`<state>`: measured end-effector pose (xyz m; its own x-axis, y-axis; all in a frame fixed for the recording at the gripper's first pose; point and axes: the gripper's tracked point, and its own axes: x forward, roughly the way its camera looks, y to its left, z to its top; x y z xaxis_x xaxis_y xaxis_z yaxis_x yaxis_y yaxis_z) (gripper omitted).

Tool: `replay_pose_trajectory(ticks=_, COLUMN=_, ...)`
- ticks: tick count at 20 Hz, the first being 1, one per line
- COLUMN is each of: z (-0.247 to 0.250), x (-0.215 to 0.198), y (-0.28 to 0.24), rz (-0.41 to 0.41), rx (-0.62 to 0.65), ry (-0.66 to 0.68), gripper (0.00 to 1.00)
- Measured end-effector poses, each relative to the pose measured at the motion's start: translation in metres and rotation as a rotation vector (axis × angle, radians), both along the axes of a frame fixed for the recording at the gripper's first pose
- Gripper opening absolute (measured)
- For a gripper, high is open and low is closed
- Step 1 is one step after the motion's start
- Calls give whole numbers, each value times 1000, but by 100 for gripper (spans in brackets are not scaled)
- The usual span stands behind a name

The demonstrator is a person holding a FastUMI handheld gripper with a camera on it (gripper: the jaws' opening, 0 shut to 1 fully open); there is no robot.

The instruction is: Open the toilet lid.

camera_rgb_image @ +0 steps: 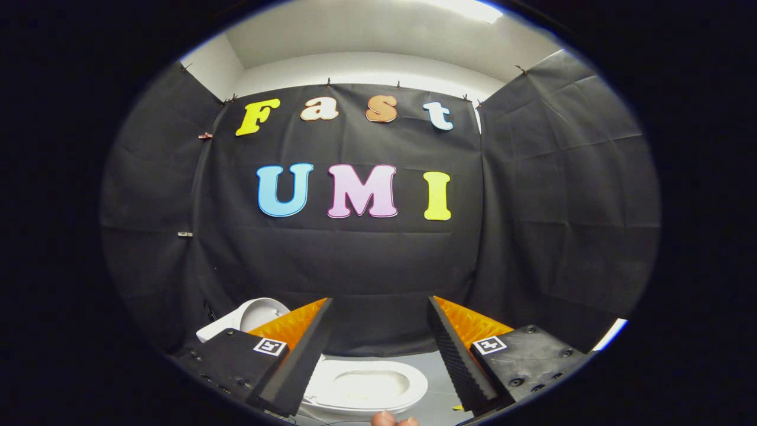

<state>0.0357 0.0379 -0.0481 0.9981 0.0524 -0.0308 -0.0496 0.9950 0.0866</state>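
Note:
A white toilet (362, 387) stands on the floor below, and I see it between my two fingers, with the oval seat ring and the pale bowl inside showing. A white rounded part (255, 315) rises behind my left finger, which partly hides it; I cannot tell whether it is the raised lid or the tank. My gripper (378, 300) is held well above the toilet, pointing at the black back wall. It is open wide and nothing is between the fingers (301, 355).
Black cloth walls (355, 260) close the booth at the back and on both sides. The toilet rests on grey floor (439, 370). A person's fingertips (393, 420) show just below the toilet's near rim.

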Motion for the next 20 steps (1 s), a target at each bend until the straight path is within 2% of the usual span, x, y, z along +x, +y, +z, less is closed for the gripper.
replay_pose_trajectory(ticks=20, z=-1, x=-1, y=9, rz=13, rx=-43, ry=8, gripper=98)
